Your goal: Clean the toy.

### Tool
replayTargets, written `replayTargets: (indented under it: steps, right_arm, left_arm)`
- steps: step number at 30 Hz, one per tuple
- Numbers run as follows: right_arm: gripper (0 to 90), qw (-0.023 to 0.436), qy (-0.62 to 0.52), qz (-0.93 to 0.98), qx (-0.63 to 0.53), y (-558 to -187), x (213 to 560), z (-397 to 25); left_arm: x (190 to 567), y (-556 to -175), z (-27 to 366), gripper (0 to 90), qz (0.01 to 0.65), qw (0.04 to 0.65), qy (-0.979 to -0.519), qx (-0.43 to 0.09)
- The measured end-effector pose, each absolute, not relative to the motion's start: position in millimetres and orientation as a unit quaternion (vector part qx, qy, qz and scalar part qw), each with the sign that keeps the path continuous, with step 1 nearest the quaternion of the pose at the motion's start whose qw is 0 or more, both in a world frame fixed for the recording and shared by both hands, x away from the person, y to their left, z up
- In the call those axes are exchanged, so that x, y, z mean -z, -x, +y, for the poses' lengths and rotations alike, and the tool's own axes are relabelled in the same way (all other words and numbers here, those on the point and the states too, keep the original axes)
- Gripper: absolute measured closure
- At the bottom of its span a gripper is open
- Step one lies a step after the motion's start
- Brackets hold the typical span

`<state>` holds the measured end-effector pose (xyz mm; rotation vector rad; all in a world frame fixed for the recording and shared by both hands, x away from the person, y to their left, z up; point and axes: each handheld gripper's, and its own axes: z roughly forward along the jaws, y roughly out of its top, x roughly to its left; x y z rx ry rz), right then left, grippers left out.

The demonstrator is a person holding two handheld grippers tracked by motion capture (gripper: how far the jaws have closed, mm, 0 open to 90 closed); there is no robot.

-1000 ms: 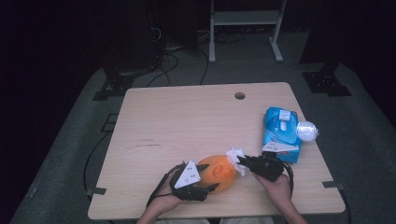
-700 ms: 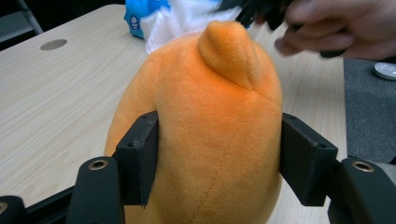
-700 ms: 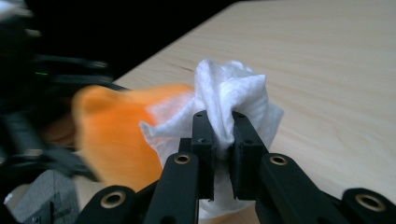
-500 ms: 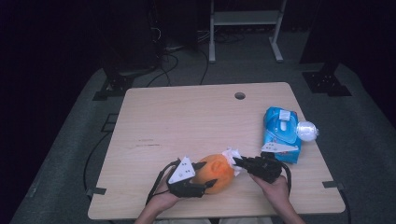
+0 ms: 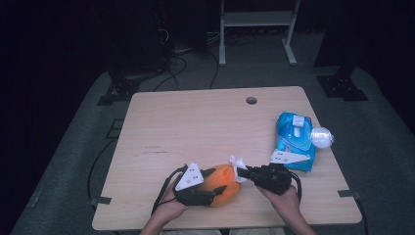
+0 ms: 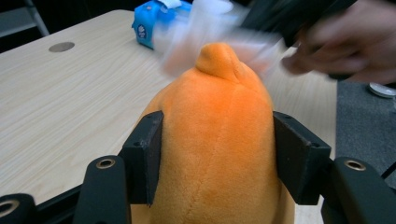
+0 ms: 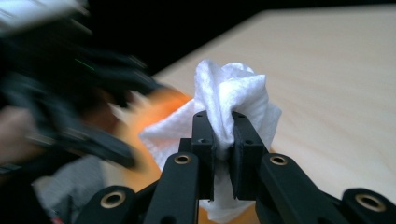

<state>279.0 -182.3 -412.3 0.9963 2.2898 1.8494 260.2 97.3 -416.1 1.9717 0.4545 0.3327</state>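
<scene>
I've got the left tool (image 5: 215,183) clamped on the soft orange plush toy (image 5: 222,183) near the front edge of the light wooden table (image 5: 195,127). In the left gripper view its two black jaws press into the toy (image 6: 217,140) from either side, with the fuzzy body bulging up between them and its small rounded tip pointing away from me.

My right tool (image 5: 243,172) comes in from the right, jaws squeezed tight on a crumpled white paper wipe (image 5: 237,164). In the right gripper view the wipe (image 7: 233,98) is pinched in the narrow slot between the jaws, puffing out above them and trailing below. It sits right against the right-hand end of the toy; from above, the wipe and the orange plush touch. In the left gripper view the wipe (image 6: 210,28) is a pale blur just over the toy's tip, so I can't make out its folds there.

Both hands are low at the table's near edge, the left hand (image 5: 171,208) under its tool and the right hand (image 5: 284,200) behind its own.

Further right on the table lies a blue plastic pack of wipes (image 5: 293,139), well clear of the toy, with a round whitish thing (image 5: 322,137) at its far side that I can't identify.
</scene>
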Motion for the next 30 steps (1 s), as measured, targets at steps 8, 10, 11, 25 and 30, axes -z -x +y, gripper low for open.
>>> replayTargets:
  steps: [8, 10, 11, 25, 30]
  right_arm:
    - [80.8, 0.045, -0.315, 0.747, -0.583, -275, 413, -178]
    - [80.8, 0.045, -0.321, 0.743, -0.585, -274, 411, -180]
    - [80.8, 0.051, -0.313, 0.745, -0.587, -271, 407, -179]
    - [80.9, 0.077, -0.318, 0.76, -0.562, -275, 412, -180]
    - [80.8, 0.067, -0.281, 0.771, -0.568, -265, 404, -166]
  left_arm:
    - [421, -258, 81, 39.6, 0.183, 0.51, -0.828, -0.145]
    - [421, -260, 80, 39.6, 0.185, 0.511, -0.827, -0.144]
    - [422, -260, 80, 39.5, 0.187, 0.513, -0.826, -0.143]
    - [432, -273, 88, 14.7, 0.222, 0.523, -0.814, -0.126]
    - [427, -269, 86, 33.2, 0.209, 0.516, -0.819, -0.138]
